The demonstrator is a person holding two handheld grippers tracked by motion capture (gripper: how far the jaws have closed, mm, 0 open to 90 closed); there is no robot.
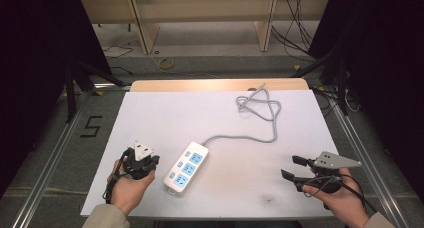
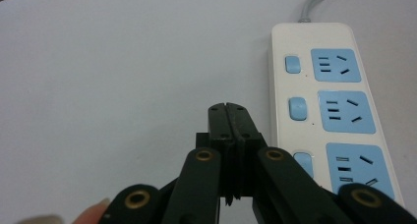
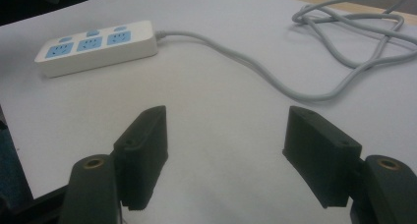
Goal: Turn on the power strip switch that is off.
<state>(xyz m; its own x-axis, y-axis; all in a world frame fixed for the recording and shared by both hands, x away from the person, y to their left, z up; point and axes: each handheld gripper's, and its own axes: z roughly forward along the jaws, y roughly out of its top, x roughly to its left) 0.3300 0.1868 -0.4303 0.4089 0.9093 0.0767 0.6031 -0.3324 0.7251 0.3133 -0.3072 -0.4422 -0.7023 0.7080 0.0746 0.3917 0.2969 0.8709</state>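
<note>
Both hands wait low; left gripper (image 2: 230, 117) is squeezed shut on nothing; right gripper (image 3: 223, 155) gapes wide. Maybe they want the power strip (image 1: 186, 167) lying between them.

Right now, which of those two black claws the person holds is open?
The right claw, over the white table's right side: its jaws stand wide apart. The left claw, beside the white power strip, is shut.

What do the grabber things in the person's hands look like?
Each gripper has two black jaws with brass-coloured rivets. The left gripper and right gripper each carry a grey three-cornered plate on top, and a black cable trails from each. The person's sleeves are beige.
</note>
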